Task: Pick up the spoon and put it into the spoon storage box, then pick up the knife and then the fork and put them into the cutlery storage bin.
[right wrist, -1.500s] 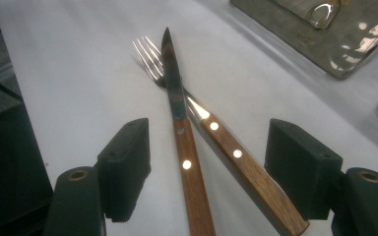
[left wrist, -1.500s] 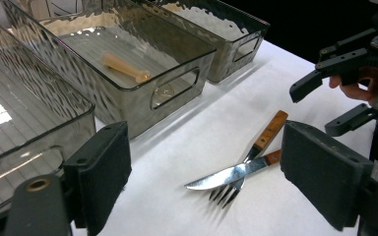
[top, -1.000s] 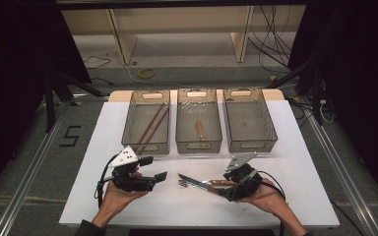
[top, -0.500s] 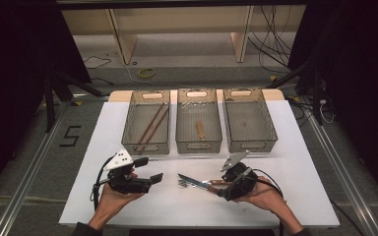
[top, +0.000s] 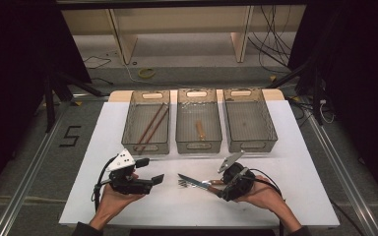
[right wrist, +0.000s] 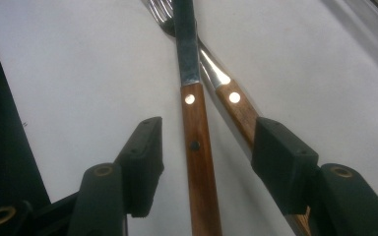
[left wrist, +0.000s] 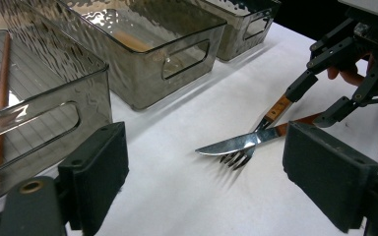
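Near the table's (top: 295, 147) front edge, the right gripper (right wrist: 204, 147) is spreading its jaws around a knife (right wrist: 195, 147) crossing a fork (left wrist: 236, 156). Just left, the left gripper (top: 155, 179) is hovering open over bare tabletop below 3 bins (top: 146, 142).

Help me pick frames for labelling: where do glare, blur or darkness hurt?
High view: dark surroundings, white table evenly lit. Left gripper view: glare on the rippled clear plastic bins; near jaws soft. Right gripper view: highlight on the steel fork neck; the wooden-handled knife sharp.
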A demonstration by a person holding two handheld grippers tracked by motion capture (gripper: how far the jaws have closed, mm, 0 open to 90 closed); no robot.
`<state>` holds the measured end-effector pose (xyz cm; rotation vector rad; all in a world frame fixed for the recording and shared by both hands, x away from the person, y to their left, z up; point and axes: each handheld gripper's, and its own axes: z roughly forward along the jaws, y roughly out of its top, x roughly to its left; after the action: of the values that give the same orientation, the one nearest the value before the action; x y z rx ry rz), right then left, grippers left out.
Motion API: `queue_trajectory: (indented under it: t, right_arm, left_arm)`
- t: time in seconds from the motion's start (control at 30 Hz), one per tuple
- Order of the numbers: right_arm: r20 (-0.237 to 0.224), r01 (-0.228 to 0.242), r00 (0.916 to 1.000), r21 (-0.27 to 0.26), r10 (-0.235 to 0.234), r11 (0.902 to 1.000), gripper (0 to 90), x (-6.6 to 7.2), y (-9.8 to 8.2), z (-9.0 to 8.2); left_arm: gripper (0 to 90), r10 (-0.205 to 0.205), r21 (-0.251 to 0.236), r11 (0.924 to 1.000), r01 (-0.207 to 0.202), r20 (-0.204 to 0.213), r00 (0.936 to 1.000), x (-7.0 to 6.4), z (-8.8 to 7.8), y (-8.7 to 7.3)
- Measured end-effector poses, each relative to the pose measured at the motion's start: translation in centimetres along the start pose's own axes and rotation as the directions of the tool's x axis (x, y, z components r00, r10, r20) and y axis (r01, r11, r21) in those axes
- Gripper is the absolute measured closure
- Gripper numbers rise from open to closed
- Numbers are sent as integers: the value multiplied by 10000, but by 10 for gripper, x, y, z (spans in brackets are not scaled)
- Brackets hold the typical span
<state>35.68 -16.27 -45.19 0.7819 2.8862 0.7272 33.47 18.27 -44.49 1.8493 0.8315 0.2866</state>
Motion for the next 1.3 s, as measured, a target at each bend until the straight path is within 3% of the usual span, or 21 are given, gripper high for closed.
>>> queue_trajectory:
  t: [0.4,0.83,1.23,1.3]
  right_arm:
    - [-96,101,9999,414,-98,9991,489,0,4,6]
    - [-199,248,9995,701,-234,9972,563,-1,5,8]
    - [33,706,9975,990,-713,9926,633,4,6,15]
    - [47,601,9981,995,-609,9932,644,6,7,16]
  left_arm:
    - [170,73,-290,9996,-75,-59,10000,-2,-6,-1]
    - [168,37,-145,9999,-37,-50,10000,-2,-4,-6]
    - [168,-9,-147,9999,9,-31,10000,-1,-4,-7]
    - [168,33,-119,9999,-33,-17,10000,-1,-3,-7]
